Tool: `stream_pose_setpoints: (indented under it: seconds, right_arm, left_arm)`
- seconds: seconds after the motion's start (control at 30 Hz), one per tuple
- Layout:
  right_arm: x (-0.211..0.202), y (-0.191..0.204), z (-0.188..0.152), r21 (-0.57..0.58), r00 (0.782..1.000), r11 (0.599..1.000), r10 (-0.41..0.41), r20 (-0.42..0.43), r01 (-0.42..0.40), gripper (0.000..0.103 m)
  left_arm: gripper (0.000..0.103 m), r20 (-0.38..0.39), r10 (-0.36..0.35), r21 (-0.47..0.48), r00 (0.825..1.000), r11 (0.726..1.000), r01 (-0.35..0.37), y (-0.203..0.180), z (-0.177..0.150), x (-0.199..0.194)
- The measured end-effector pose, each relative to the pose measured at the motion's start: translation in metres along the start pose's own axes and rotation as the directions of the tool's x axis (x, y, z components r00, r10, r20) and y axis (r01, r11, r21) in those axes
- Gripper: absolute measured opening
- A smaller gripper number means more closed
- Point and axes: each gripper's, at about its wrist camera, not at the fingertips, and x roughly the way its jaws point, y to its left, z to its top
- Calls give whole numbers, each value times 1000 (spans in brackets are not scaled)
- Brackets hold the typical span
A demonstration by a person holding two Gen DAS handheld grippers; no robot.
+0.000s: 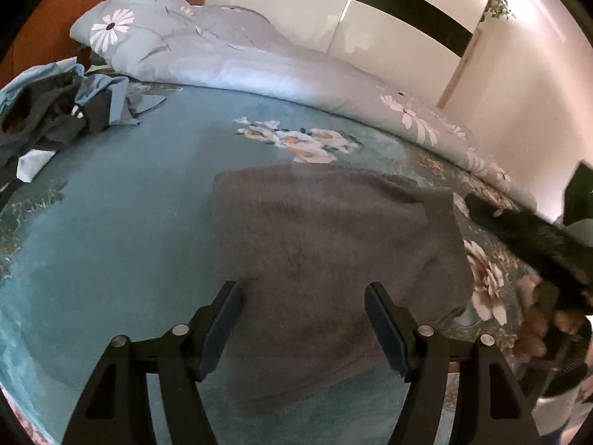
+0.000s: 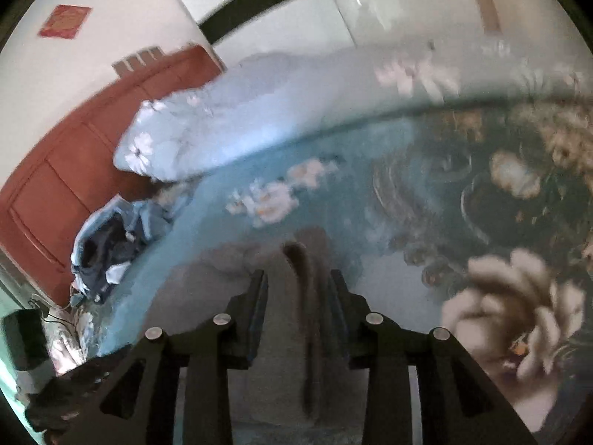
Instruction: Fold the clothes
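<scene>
On the teal floral bed [image 1: 111,230] the grey garment [image 1: 315,244] lies flat, straight ahead under my wide-spread left fingers [image 1: 302,296], its right edge bunched between my narrowed right fingers [image 2: 298,283].

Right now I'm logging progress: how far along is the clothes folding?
Early. One grey garment lies spread on the bed, one side apparently folded in. The right gripper has a grey fold between its fingers; the left gripper hovers open above. The pile by the headboard is unfolded.
</scene>
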Motion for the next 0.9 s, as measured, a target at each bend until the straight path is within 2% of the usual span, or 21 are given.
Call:
stream_pose_setpoints:
  seconds: [0.1,0.2,0.27,0.37,0.67,0.77,0.9]
  right_arm:
    - [-9,25,-5,-62,997,995,78,15,-77,36]
    - [12,41,-23,-118,988,983,129,-88,-139,36]
    - [20,34,-32,-107,989,989,89,-122,-103,36]
    - [20,10,-43,-26,985,995,96,-144,-101,36]
    - [13,-17,-52,53,987,995,94,-131,-88,36]
    - [12,-16,-52,51,988,995,94,-126,-88,36]
    - [-2,-15,-51,14,993,997,77,-84,-76,36]
  left_arm:
    - [73,48,-26,-26,999,999,27,2,5,-11]
    - [73,51,-46,-10,998,999,46,1,7,-13]
    - [73,33,-46,11,998,999,45,-1,2,-9]
    - [73,6,-36,38,999,999,36,-4,-7,-1]
    - [73,-28,-15,50,999,999,16,0,-22,9]
    - [73,-13,-21,36,1000,999,21,2,-19,-1]
    - [73,45,-31,-21,998,999,32,18,-8,-16]
